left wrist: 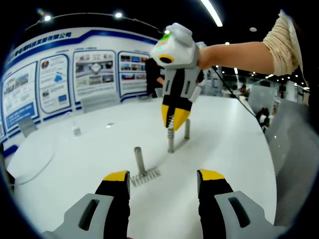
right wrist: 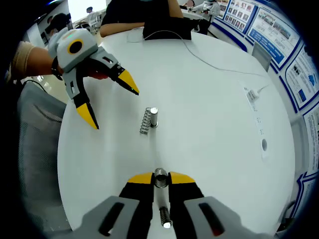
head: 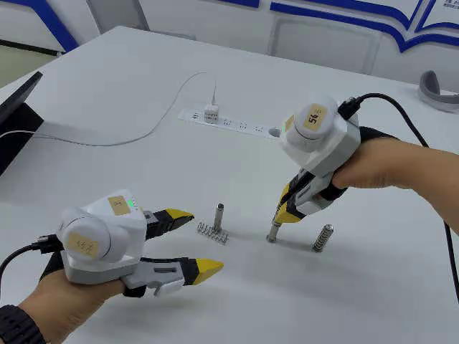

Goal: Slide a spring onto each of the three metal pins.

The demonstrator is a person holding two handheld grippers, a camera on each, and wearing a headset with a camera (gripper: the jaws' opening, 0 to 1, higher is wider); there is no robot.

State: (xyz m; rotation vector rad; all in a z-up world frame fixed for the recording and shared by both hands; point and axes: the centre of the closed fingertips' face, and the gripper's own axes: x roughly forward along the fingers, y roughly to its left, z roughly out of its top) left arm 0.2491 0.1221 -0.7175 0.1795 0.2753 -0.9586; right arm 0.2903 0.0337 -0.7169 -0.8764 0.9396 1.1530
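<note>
Three metal pins stand on the white table (head: 143,86). The left pin (head: 219,215) is bare, with a loose spring (head: 212,231) lying at its foot. My right gripper (head: 287,212) points down over the middle pin (head: 273,231), shut on a spring (left wrist: 170,122) at that pin's top (right wrist: 160,174). The right pin (head: 323,238) wears a spring. My left gripper (head: 195,242) hovers open and empty just left of the bare pin (left wrist: 139,159) and the loose spring (left wrist: 145,177). The right gripper view shows the left gripper (right wrist: 107,102) beside the bare pin (right wrist: 153,117).
A white power strip (head: 229,122) with a plugged charger and a cable lies farther back. A dark monitor (head: 14,115) stands at the left edge, and a grey curved object (head: 437,89) sits at the far right. Other people sit at the table's far side (right wrist: 149,15).
</note>
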